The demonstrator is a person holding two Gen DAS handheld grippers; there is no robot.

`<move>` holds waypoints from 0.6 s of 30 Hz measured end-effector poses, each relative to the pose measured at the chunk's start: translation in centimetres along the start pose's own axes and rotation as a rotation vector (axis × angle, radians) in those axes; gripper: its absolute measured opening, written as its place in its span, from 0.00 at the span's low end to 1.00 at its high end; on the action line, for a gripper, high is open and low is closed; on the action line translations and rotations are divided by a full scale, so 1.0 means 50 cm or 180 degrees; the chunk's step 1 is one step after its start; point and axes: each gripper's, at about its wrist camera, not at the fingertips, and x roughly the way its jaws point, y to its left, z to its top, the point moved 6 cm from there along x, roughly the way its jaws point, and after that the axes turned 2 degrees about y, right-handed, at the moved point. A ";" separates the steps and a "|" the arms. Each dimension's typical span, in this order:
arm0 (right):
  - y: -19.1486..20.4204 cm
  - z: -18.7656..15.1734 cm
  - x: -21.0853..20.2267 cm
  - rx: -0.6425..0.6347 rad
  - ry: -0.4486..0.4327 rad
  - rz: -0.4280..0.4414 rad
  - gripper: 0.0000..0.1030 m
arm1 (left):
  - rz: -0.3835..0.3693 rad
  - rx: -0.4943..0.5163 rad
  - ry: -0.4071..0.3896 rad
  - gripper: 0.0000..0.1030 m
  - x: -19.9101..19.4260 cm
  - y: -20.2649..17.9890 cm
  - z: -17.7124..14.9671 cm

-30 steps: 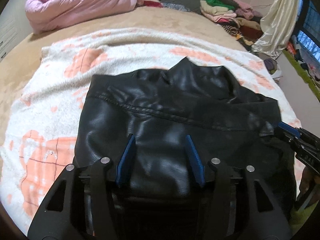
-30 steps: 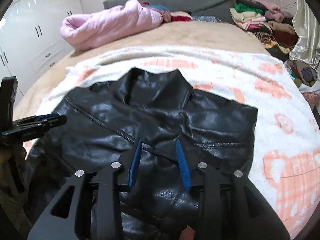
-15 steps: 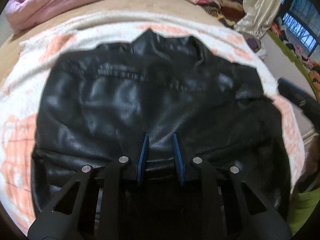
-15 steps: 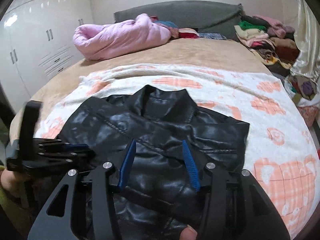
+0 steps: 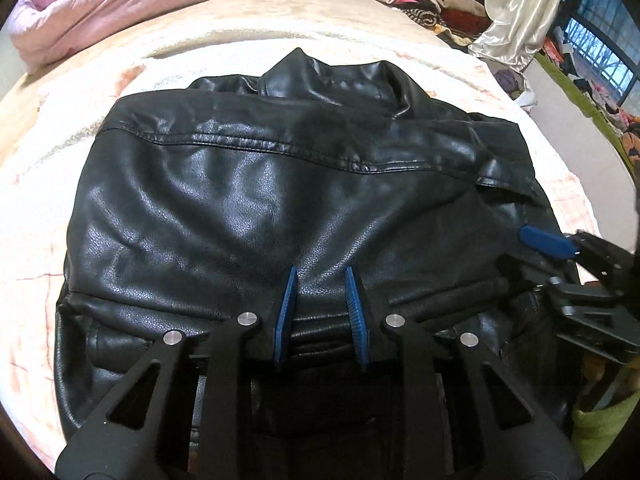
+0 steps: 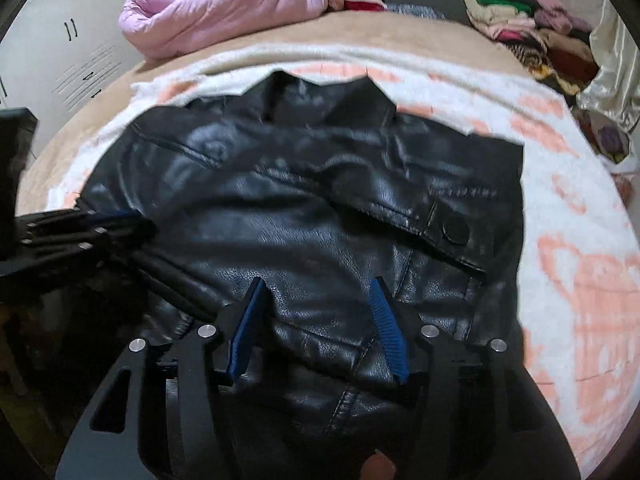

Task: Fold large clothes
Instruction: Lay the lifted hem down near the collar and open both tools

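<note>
1. the left gripper [image 5: 320, 280] had narrowed onto a ridge of the black leather jacket [image 5: 248, 200]'s near hem; stiff leather could slip out.
2. the right gripper [image 6: 316, 292] stood half open and had just been widening over the jacket, gripping nothing; a one-sided lift would skew the fold.

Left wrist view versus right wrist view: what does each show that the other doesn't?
Only the left wrist view: the window at far right, and the left claw pinching a ridge of leather at the near hem. Only the right wrist view: white cabinet doors, the jacket's snap button, and the right claw, its pads apart, having just been opening. Both: the black leather jacket, collar away, on the patterned blanket, the pink duvet and the clothes pile.
</note>
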 end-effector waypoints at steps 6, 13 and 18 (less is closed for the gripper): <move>0.001 0.000 -0.015 0.0020 -0.0136 0.0084 0.61 | 0.0017 -0.0014 -0.0009 0.17 -0.006 -0.001 -0.002; 0.003 0.006 -0.074 -0.0012 -0.0426 -0.0117 0.85 | -0.0022 -0.0064 -0.0043 0.17 -0.022 0.001 -0.003; -0.018 0.005 -0.093 0.0084 -0.0513 -0.0170 0.93 | -0.0043 -0.0078 -0.0070 0.23 -0.031 -0.004 -0.001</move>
